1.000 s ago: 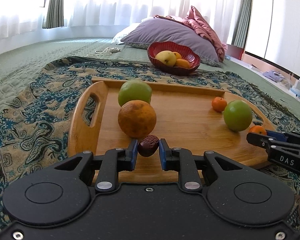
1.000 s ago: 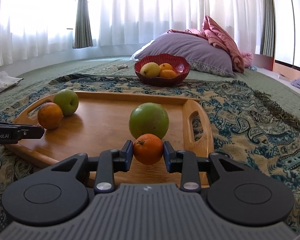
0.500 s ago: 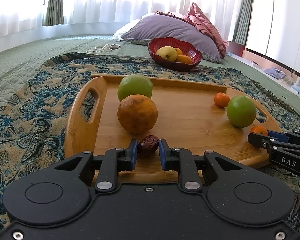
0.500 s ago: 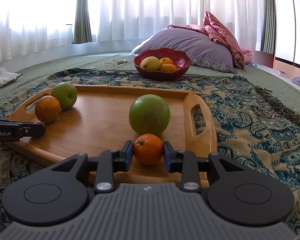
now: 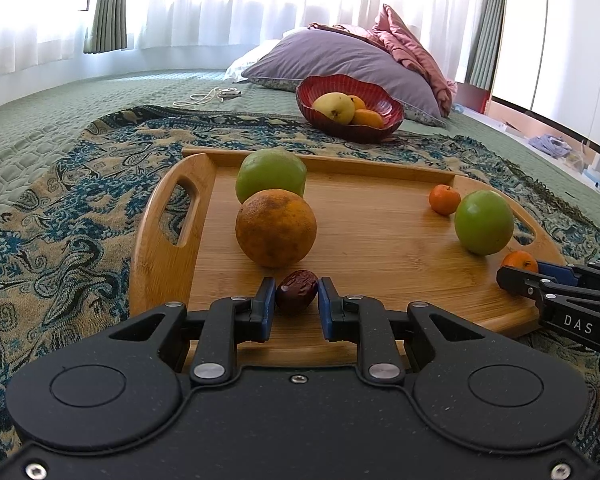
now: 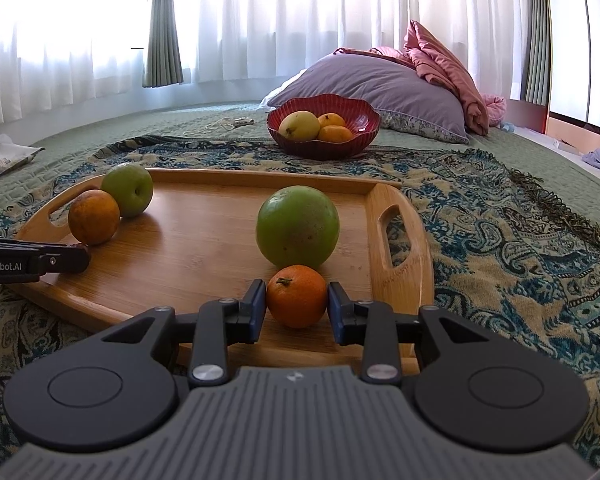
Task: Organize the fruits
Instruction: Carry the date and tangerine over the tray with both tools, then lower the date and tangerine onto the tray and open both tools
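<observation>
A wooden tray (image 5: 380, 236) lies on a patterned blanket. My left gripper (image 5: 296, 304) has its jaws around a dark red date (image 5: 296, 290) that rests on the tray's near edge; the pads (image 5: 269, 304) stand slightly apart from it. Behind it sit a large orange (image 5: 276, 227) and a green apple (image 5: 271, 175). My right gripper (image 6: 297, 307) brackets a small tangerine (image 6: 296, 295) resting on the tray (image 6: 204, 248), with small gaps at both pads. A big green fruit (image 6: 298, 226) sits just behind it. Another small tangerine (image 5: 444, 199) lies farther back.
A red bowl (image 5: 350, 108) with a pear and oranges stands on the blanket beyond the tray, also in the right wrist view (image 6: 323, 126). A purple pillow (image 6: 372, 88) and pink bedding lie behind it. A cable (image 5: 208, 96) lies on the green quilt.
Both grippers have lowered their fruit onto the tray's near edge. The jaws of both have loosened, leaving small gaps beside the date and the tangerine.
</observation>
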The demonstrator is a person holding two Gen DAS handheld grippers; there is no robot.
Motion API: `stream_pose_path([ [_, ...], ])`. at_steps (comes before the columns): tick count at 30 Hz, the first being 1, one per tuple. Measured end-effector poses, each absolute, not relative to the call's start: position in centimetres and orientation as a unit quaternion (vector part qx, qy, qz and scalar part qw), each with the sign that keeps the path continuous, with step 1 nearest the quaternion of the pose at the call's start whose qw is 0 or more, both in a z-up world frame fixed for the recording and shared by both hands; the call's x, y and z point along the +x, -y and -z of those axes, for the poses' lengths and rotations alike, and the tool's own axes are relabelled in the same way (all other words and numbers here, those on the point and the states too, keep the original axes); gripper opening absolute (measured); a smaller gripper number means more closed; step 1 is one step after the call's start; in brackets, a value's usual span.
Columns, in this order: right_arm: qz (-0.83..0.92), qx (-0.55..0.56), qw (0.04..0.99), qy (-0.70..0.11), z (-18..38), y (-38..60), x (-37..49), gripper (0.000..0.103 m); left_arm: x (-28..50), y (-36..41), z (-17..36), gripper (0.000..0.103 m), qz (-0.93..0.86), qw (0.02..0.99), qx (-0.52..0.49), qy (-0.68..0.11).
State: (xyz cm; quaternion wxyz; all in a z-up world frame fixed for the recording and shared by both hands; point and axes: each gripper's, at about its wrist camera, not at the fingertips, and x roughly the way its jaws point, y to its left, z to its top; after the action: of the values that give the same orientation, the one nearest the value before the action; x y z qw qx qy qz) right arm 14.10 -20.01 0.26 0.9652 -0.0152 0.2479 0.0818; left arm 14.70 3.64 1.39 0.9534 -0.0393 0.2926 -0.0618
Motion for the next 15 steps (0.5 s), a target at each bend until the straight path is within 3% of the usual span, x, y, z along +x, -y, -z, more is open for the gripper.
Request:
stream_pose_path([
  [9,-0.084,-0.011,0.965,-0.246,-0.29,20.14,14.14,0.044,14.68,-3.70,-1.44,0.022,0.060,0.953,-0.042,-0.293],
  [13,-0.087,-0.012,0.967,-0.241,-0.34,20.04,13.95,0.057,14.49,-3.74,-1.48,0.030,0.059,0.953,-0.041,-0.293],
  [15,-0.086,-0.014,0.967,-0.240,-0.33,19.97,13.91,0.059,14.42,-3.74,-1.51,0.032,0.058,0.953,-0.040,-0.293],
])
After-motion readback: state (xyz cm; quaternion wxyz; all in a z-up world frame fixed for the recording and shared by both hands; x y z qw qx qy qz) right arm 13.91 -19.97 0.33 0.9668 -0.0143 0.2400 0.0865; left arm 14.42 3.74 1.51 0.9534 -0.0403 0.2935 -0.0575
